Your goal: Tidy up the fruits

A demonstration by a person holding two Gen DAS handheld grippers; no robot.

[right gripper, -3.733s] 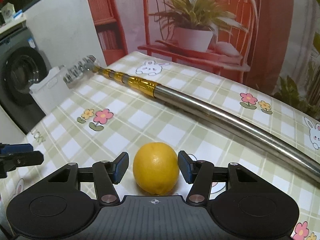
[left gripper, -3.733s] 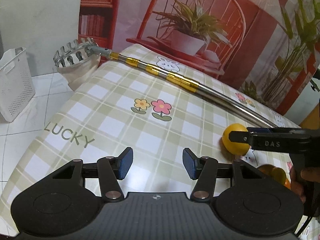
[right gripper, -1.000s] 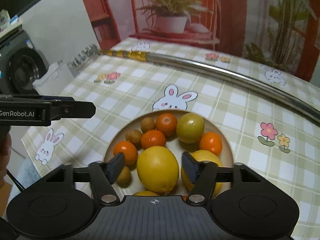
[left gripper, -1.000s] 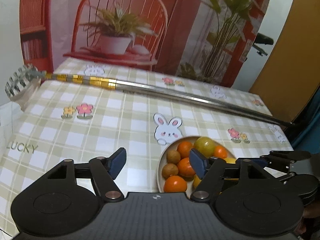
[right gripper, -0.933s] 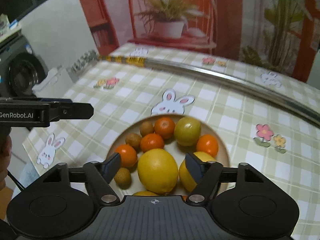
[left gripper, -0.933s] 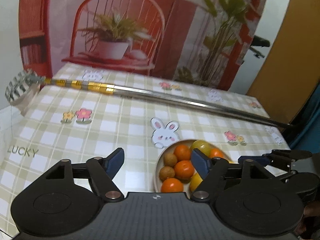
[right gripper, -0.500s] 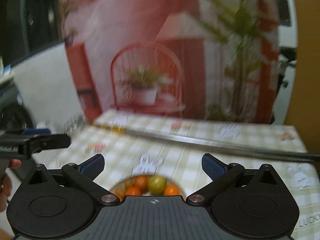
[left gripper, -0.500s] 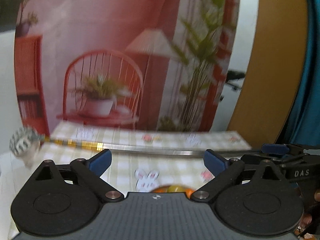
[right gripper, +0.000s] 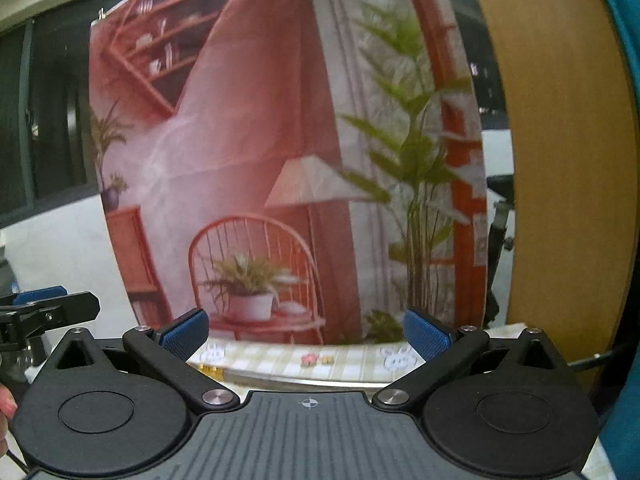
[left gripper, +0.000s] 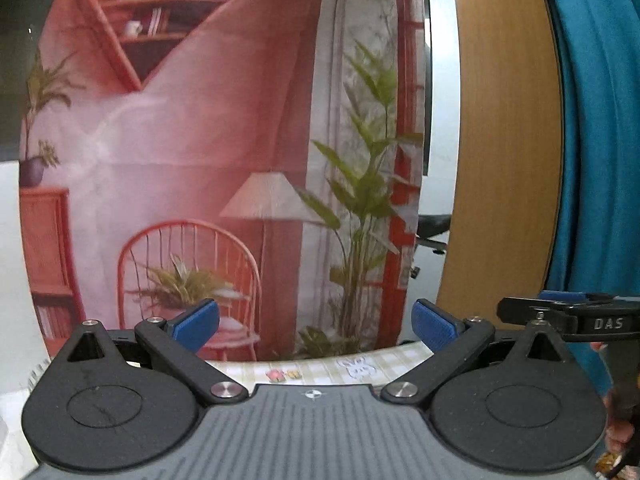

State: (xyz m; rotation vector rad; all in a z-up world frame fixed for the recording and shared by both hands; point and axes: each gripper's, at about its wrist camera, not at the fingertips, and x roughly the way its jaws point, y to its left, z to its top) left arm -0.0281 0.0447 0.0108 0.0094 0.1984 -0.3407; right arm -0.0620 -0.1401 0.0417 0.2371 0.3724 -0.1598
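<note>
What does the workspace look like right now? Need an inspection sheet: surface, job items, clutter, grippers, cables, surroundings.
Surface: checked tablecloth with bunny and flower prints, only its far strip visible.
Job's things: nothing seen; no fruit in view.
Clutter: metal pole lying across the cloth.
Grippers: left gripper open, empty; right gripper open, empty; both raised, aimed at the backdrop.
Cables: nothing seen clearly.
Surroundings: printed backdrop with chair, lamp and plants; wooden panel; blue curtain.

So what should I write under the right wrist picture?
Right gripper open and empty, raised toward the red backdrop, checkered tablecloth barely showing below.
</note>
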